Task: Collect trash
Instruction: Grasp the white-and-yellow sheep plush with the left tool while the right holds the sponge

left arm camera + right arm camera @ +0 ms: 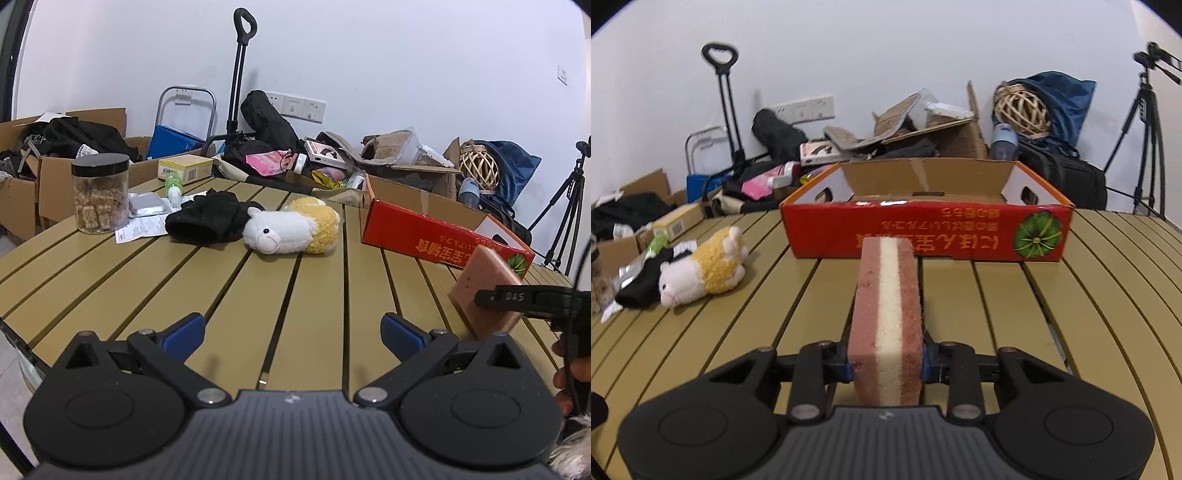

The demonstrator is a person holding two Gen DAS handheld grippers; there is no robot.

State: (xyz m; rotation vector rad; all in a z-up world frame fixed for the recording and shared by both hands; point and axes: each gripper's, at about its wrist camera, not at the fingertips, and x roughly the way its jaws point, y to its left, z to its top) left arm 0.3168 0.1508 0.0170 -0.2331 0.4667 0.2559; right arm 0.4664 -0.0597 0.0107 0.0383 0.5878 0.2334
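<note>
Right claw [886, 365] grips sponge [886, 314]; left claw [293, 330] gapes; red box [923, 229] ahead, plush toy [701, 269] aside.

From my right tongs [886, 363], the sponge [886, 314] stood on edge between the pads, over the counter [1089, 295]. The open box [925, 230] sat on the counter at twelve o'clock, just behind the sponge. At ten o'clock the plush toy [701, 271] lay against the cloth [642, 286]. My left tongs [293, 328] gaped above bare slats, jar [100, 194] at ten o'clock.
</note>
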